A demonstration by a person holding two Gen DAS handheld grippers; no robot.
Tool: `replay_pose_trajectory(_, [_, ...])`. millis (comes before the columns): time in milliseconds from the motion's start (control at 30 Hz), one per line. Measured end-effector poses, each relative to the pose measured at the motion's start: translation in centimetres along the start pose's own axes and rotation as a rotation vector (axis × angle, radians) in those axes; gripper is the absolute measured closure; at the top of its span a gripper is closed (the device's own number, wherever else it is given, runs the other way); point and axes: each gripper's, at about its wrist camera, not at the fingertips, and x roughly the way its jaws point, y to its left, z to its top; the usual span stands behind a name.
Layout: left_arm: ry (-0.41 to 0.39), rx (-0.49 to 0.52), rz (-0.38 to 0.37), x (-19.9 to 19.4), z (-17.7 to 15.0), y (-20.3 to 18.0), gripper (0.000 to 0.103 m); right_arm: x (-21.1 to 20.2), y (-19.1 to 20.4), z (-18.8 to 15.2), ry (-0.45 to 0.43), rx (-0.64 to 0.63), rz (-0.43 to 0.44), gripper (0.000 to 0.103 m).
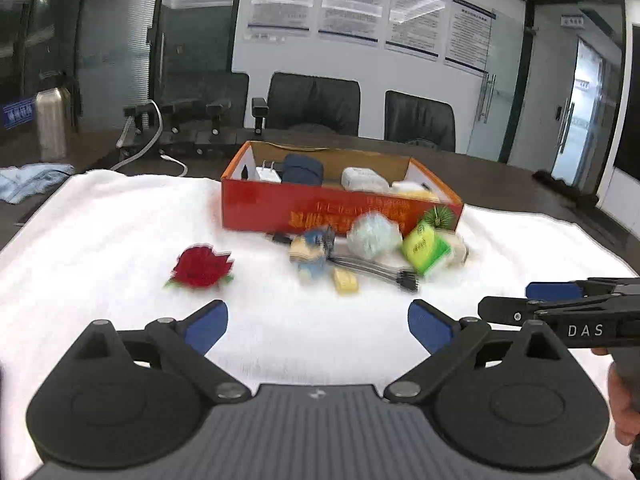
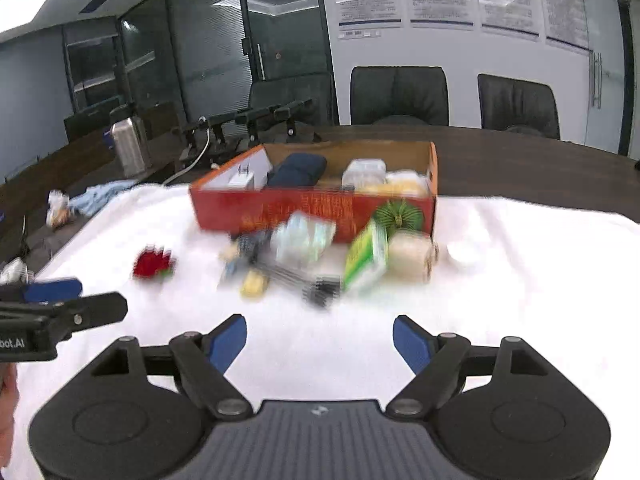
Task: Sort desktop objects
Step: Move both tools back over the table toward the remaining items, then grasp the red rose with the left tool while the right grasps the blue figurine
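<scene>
An orange cardboard box [image 1: 280, 204] [image 2: 260, 204] stands on a white towel and holds a white charger, a dark blue pouch and pale items. In front of it lie a red flower [image 1: 201, 267] [image 2: 153, 264], a blue-and-tan figure [image 1: 312, 250], a bundle of jumper wires [image 1: 380, 272] [image 2: 304, 280], a small yellow piece [image 1: 346, 281] [image 2: 253, 284], a pale bluish bundle [image 1: 374, 236] [image 2: 304, 236], a green packet [image 1: 426, 246] [image 2: 366, 256], a cream roll [image 2: 410, 256] and a green disc [image 2: 398, 214]. My left gripper [image 1: 318, 326] and right gripper [image 2: 320, 342] are both open and empty, short of the pile.
The white towel [image 1: 100, 220] [image 2: 520, 280] covers a dark table. A metal flask [image 1: 52, 120] [image 2: 130, 146], a blue cloth [image 1: 32, 180], cables and black stands sit at the back left. Office chairs stand behind the table. A small white lid [image 2: 462, 254] lies right of the roll.
</scene>
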Motion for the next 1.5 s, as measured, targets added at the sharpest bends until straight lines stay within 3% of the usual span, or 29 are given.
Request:
replay_pose_trajectory(300, [0.025,0.002,0.054,-2.5,-6.2,-0.7,0.002,-2.4,0.6,-7.1,-0.017,0.075,-0.001,0.023])
replay_pose_trajectory(600, [0.071,0.008,0.060,-2.0,-7.9,-1.0,0.002,-2.2,2.6,-8.9,0.008,-0.036,-0.052,0.023])
replay_pose_trajectory(800, [0.108,0.026,0.052,-1.4,-9.2,-1.3,0.001,-2.4,2.7,-9.4,0.021,-0.036,-0.038,0.023])
replay_pose_trajectory(933, [0.093,0.028,0.042,-2.1,-8.4,-1.1,0.001,-2.9,2.7,-9.5,0.016,-0.035,-0.025,0.023])
replay_pose_trajectory(1100, [0.001,0.041,0.055,-2.0,-3.0,1.3,0.001,-2.8,2.4,-6.5,0.038,-0.067,0.025,0.023])
replay_pose_trajectory(1267, [0.036,-0.022,0.132,4.1,2.0,5.4,0.001,-1.2,2.6,-0.4,-0.040,-0.083,0.092,0.023])
replay_pose_trajectory(1367, [0.063,-0.070,0.172,7.8,3.8,7.5,0.007,2.0,3.4,2.8,-0.056,-0.026,0.132,0.024])
replay_pose_trajectory(1467, [0.094,-0.117,0.148,10.9,4.6,9.2,0.019,6.9,3.7,5.6,-0.006,0.071,0.193,0.039])
replay_pose_trajectory(1500, [0.107,-0.143,0.163,11.7,4.7,9.8,0.029,8.8,3.6,6.4,0.027,0.123,0.210,0.045])
